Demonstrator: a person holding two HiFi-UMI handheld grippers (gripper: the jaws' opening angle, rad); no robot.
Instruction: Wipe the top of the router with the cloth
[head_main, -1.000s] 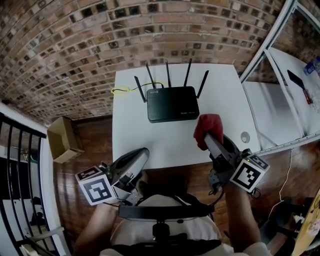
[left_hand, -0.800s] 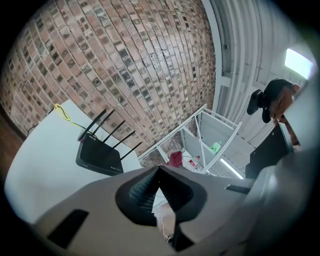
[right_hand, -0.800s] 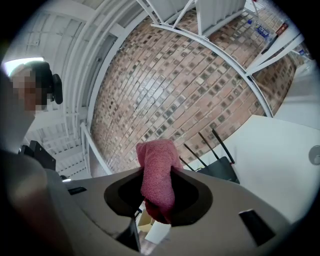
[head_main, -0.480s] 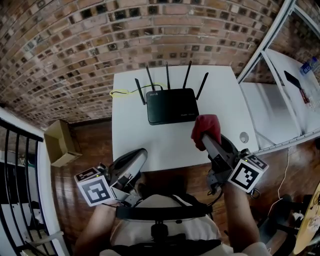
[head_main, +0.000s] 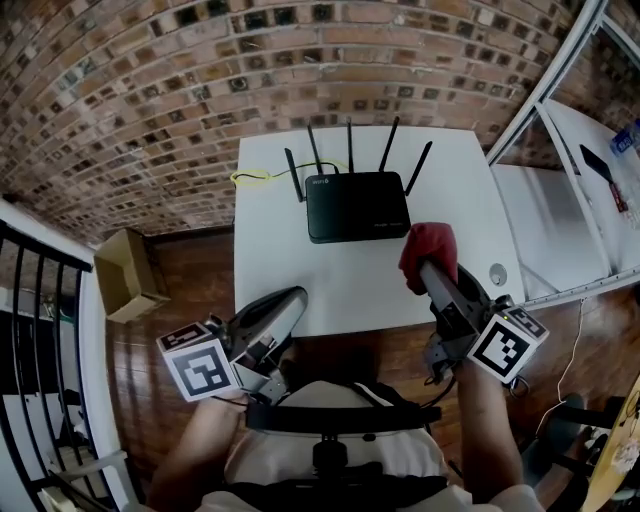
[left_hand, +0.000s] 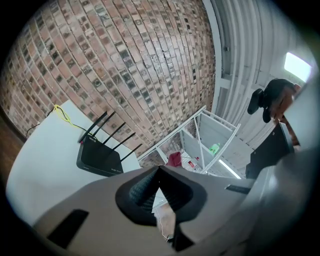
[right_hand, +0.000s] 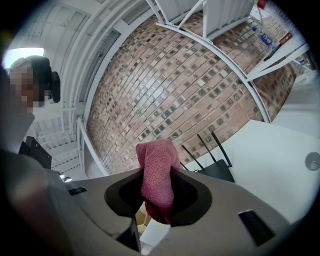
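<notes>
Right gripper (head_main: 432, 268) was clamped narrow on the red cloth (head_main: 428, 248) and had just nipped in a touch tighter. A wad stuck out past the tips and a tail hung below the jaws. The cloth looked like soft, light terry with no stiffness, so I'd expect it to fold under a push. Wipe with the front wad pressed flat, not the loose tail. It sat over the table (head_main: 290, 285) toward the near right, just short of the router's near right corner and not touching it. Router (head_main: 357, 206) lay flat near the middle of the far edge, with four thin antennas standing along its far side. A yellow cable (head_main: 250, 178) looped off toward the far left corner. Judging by looks, it was a light plastic shell on a smooth top, so it would likely skate under a sideways wipe. The antennas were the snag risk, so I'd stroke along the lid, clear of them. Left gripper (head_main: 287, 302) was closed with nothing in it, at the near edge. It was free to steady the router by its near left side. A white logo sat on the lid's far left corner and small print at the near right, both too small to read. Square markers sat on both gripper cubes.
</notes>
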